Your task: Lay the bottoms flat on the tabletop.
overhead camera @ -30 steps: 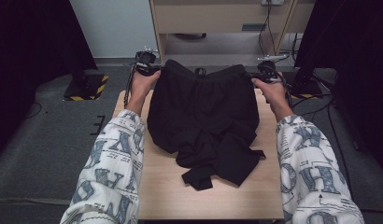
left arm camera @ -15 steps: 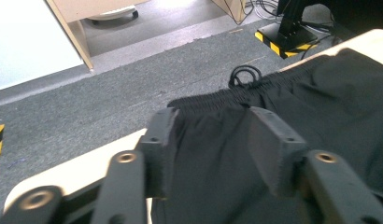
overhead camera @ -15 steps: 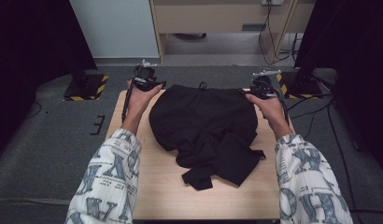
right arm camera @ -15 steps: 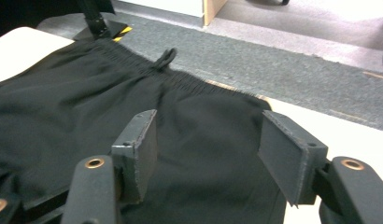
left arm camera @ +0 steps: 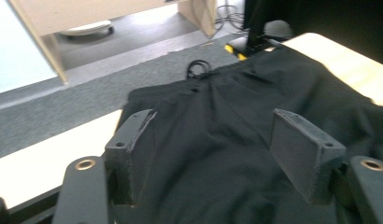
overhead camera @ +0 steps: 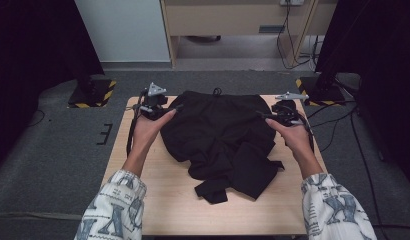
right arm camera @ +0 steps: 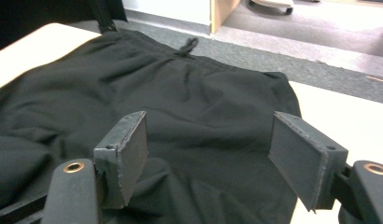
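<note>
L gripper (overhead camera: 169, 108) + R gripper (overhead camera: 265, 116): jaws just opened wide, empty | risk: bunched legs of black shorts (overhead camera: 218, 135) on table (overhead camera: 158, 200) drag, waistband wrinkles

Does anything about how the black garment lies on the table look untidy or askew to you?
Yes. The black garment lies fairly flat at its far waistband, but its near end is bunched and folded over itself, with a flap sticking out toward the table's near edge.

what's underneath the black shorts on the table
The black shorts lie on the light wooden table, whose bare top shows around them. Anything beneath the fabric is covered and cannot be seen.
</note>
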`<state>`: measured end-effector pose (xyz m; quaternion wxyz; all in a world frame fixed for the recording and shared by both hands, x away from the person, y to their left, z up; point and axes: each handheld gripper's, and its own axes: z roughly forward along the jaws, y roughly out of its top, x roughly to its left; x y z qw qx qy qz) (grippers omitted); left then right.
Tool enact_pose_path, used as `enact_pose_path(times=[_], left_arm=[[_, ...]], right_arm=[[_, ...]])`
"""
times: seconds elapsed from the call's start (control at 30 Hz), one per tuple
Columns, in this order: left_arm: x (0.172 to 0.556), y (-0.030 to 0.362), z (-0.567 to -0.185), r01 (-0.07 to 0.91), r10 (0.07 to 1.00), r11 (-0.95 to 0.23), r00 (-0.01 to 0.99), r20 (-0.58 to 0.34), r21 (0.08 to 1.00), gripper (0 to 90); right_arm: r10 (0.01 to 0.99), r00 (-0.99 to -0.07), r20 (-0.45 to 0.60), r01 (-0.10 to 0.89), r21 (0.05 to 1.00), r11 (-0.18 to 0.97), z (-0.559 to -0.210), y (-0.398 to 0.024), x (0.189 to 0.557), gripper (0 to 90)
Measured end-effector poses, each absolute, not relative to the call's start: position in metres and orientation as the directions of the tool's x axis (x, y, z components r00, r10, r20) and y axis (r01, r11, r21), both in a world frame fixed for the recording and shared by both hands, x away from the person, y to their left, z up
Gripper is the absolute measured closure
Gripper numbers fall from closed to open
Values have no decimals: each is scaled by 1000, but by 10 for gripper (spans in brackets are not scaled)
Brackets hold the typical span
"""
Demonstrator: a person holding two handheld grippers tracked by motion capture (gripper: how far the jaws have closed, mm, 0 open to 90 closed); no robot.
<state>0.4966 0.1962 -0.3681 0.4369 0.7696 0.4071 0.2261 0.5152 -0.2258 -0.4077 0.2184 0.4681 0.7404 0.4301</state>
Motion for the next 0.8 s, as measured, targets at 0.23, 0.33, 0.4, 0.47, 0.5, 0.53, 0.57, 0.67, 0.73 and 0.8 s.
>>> enact_pose_path(times=[0.23, 0.33, 0.4, 0.47, 0.5, 0.53, 0.57, 0.67, 0.73, 0.8], left_arm=[[453, 200, -392, 407, 794, -258, 606, -48, 876, 183], [428, 202, -414, 385, 792, -240, 609, -51, 891, 200], [418, 204, -427, 391, 788, -234, 612, -62, 890, 207], [409, 206, -442, 398, 790, -243, 610, -57, 884, 209], [403, 207, -450, 405, 794, -246, 606, -57, 881, 216], [399, 207, -456, 414, 799, -245, 598, -59, 877, 228], [393, 206, -463, 413, 798, -237, 599, -65, 879, 230], [382, 202, -473, 408, 793, -262, 607, -45, 875, 250], [376, 199, -475, 404, 793, -287, 608, -21, 868, 257], [370, 198, -477, 401, 794, -296, 608, -10, 867, 288]], right_arm=[[854, -511, 93, 474, 859, 190, -413, -217, 481, 232], [808, -576, 126, 446, 877, 181, -420, -210, 464, 212], [788, -607, 106, 433, 875, 216, -428, -202, 452, 236], [775, -626, 82, 426, 869, 253, -436, -199, 446, 299], [771, -632, 78, 425, 867, 260, -440, -197, 442, 344], [767, -637, 72, 422, 866, 269, -445, -196, 437, 380], [762, -644, 71, 421, 864, 275, -450, -196, 432, 426], [745, -665, 55, 415, 857, 307, -463, -195, 417, 565], [733, -679, 51, 412, 853, 322, -470, -195, 408, 643], [728, -683, 61, 412, 855, 315, -477, -194, 399, 708]])
